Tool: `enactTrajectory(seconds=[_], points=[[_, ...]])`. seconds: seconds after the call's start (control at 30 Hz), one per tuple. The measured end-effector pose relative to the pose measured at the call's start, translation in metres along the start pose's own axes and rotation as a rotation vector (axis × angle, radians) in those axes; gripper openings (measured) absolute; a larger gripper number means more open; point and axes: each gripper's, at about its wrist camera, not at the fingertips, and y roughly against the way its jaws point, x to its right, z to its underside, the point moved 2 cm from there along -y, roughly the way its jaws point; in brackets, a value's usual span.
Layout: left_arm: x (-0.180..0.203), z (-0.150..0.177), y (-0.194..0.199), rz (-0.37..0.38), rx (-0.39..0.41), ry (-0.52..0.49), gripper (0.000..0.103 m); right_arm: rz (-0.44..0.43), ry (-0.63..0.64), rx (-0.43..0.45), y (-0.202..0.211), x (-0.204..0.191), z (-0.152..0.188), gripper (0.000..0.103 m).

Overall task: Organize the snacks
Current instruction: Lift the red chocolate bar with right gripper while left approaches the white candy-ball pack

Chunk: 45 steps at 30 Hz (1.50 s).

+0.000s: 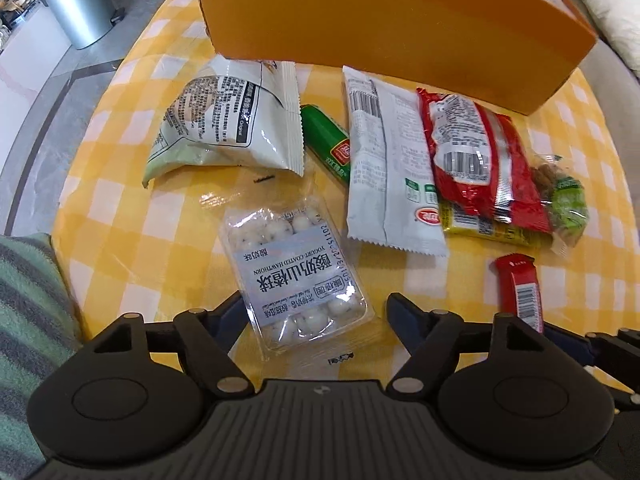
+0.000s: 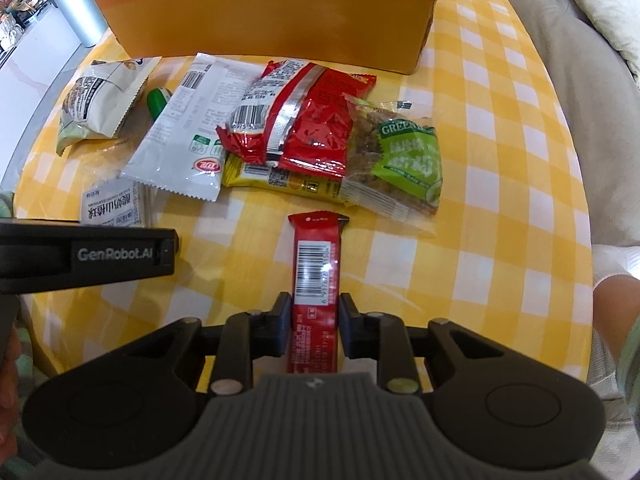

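Observation:
My left gripper is open, its fingers on either side of a clear pack of yogurt hawthorn balls lying on the yellow checked table. My right gripper is shut on a slim red snack bar, which also shows in the left wrist view. An orange cardboard box stands at the back, also in the right wrist view. Before it lie a white-green bag, a green stick, a white packet, a red bag and a green raisin pack.
A yellow packet lies under the red bag. A silver bin stands on the floor at the far left. A striped cushion is at my left, a pale sofa at the right. The left gripper's body crosses the right wrist view.

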Motion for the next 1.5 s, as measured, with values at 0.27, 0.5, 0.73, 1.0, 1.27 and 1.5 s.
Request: enactTrajectory(seconds=[0.27,0.5,0.73,1.0,1.27,1.5], points=[[-0.007,0.003,0.032,0.075,0.025,0.001,0.085,-0.033,-0.01,0.036,0.015,0.004,0.002,0.021],[-0.013,0.004,0.06,0.134,0.069,0.009,0.084,-0.06,-0.022,0.083,0.032,0.005,0.003,0.021],[-0.016,0.001,0.088,0.174,0.151,-0.004,0.076,-0.082,-0.059,0.163,0.053,0.011,-0.002,0.021],[-0.016,-0.001,0.091,0.211,0.159,-0.031,0.018,-0.11,-0.105,0.215,0.066,0.021,-0.008,0.021],[-0.006,0.002,0.061,0.205,0.028,-0.124,0.075,-0.165,-0.127,0.119,0.047,0.02,-0.005,0.021],[0.003,0.005,0.023,0.12,-0.109,-0.161,0.076,-0.207,-0.183,-0.001,0.029,0.02,0.006,0.021]])
